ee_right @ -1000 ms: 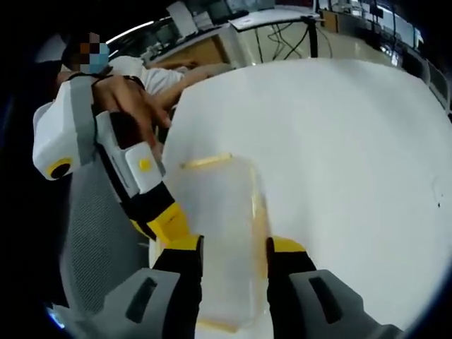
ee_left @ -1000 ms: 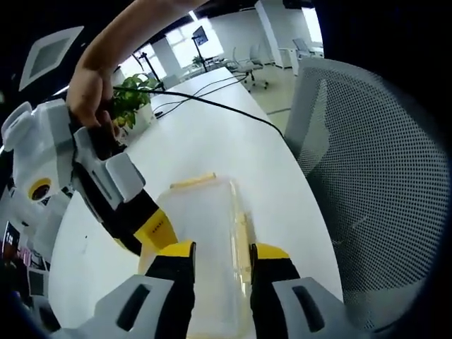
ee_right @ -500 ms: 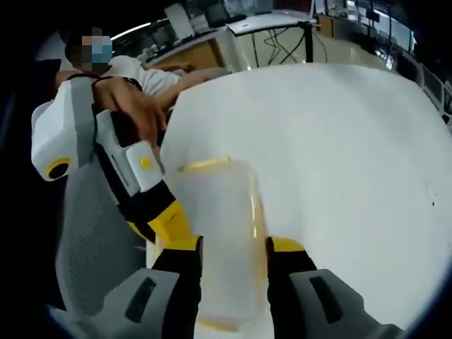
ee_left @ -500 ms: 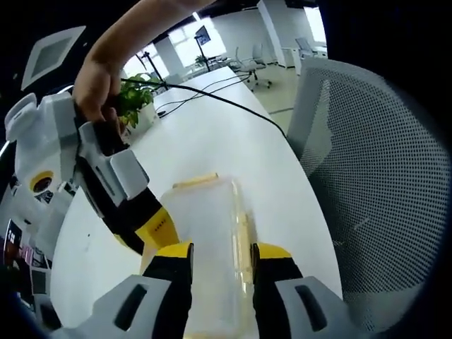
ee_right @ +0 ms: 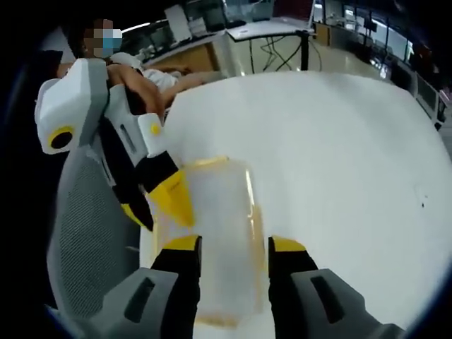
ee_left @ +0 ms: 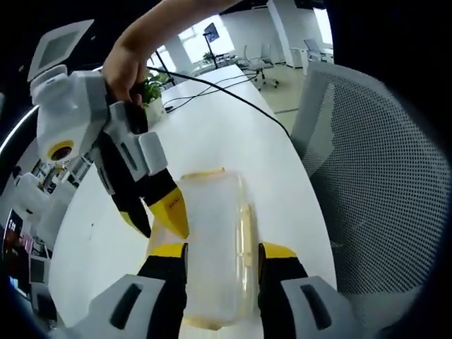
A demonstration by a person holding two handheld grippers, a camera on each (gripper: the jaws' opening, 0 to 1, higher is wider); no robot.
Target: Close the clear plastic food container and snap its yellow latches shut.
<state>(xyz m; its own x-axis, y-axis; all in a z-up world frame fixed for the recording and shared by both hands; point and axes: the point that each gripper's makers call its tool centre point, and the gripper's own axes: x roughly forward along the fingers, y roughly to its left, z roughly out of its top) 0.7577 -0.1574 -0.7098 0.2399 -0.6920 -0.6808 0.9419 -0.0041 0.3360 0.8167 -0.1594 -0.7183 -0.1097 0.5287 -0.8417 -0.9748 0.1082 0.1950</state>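
The clear rectangular plastic food container (ee_left: pixel 212 247) lies on the white desk (ee_left: pixel 212 141) with its lid down, its long axis running from 6 to 12 o'clock in both views, one short end toward each camera. In the left gripper view the left gripper (ee_left: pixel 221 258) has its yellow-tipped black jaws apart at either side of the container's near end, close to its long walls; whether they press on it cannot be told. A yellow latch (ee_left: pixel 205 172) shows along the far short edge and another down the long side at 3 o'clock. The right gripper (ee_left: pixel 159 215) comes in from 10 o'clock, held by a hand (ee_left: pixel 131 60), its jaws apart and one yellow tip resting at the container's far corner. This view alone takes in a grey mesh office chair (ee_left: pixel 374 183) at 3 o'clock, a black cable (ee_left: pixel 233 99) crossing the desk, and a green potted plant (ee_left: pixel 152 92) at 11 o'clock. The right gripper view sees the container from the opposite end, the right gripper's jaws likewise spread beside it, and the left gripper entering from 10 o'clock with open jaws over the far corner; it adds the seated person's white sleeve (ee_right: pixel 152 74) and wooden furniture (ee_right: pixel 201 49) behind.
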